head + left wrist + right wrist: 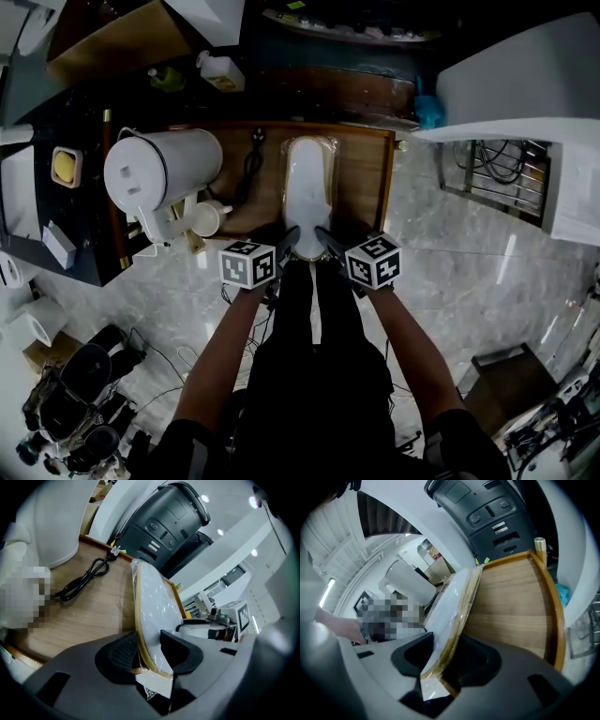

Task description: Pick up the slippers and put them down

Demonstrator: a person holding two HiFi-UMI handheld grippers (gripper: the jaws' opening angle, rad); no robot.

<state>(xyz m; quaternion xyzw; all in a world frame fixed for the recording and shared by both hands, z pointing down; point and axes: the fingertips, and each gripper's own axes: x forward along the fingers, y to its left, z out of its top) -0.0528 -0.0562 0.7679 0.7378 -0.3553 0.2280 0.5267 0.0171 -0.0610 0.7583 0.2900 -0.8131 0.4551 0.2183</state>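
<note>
**Glossy film, matt wood, polished floor**

The slippers on the bench are seen wrapped in clear, glossy, crinkled plastic film, white beneath, with a tan edging. The bench is shown as matt, grained wood with a smooth raised rim. On its left part, a white jug of smooth, faintly shiny plastic and a smooth black cable are seen. Around the bench, the pale veined floor is polished.

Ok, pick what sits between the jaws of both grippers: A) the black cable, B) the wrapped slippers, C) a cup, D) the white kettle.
B: the wrapped slippers run between the opening jaws of the left gripper and the right gripper in both gripper views.
</note>
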